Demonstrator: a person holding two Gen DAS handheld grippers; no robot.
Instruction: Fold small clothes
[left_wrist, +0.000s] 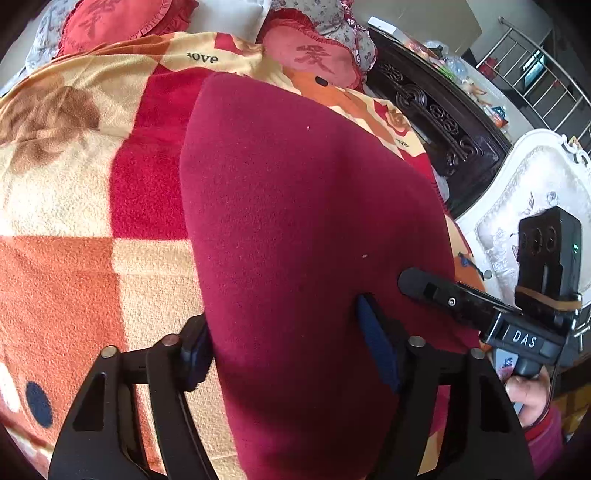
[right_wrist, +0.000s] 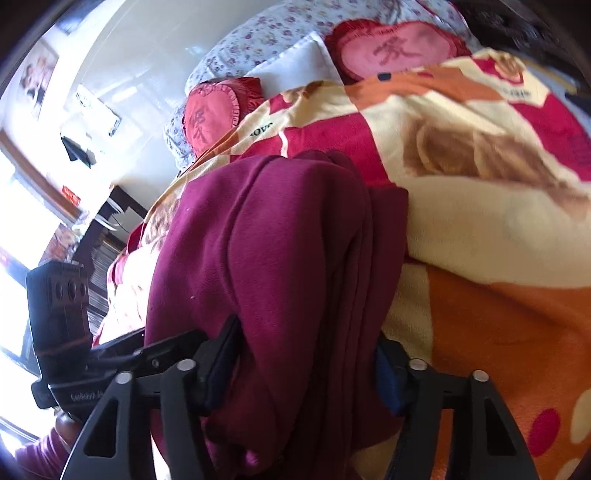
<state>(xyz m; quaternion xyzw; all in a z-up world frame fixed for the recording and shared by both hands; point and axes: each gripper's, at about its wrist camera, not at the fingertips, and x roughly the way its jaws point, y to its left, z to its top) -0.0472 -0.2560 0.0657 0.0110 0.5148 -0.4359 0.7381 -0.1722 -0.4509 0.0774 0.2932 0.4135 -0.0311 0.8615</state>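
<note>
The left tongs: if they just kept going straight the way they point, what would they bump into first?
Almost certainly the maroon garment itself: it already lies between the left tongs and fills the path ahead. Beyond it lies the patterned blanket, though depth is hard to judge.
</note>
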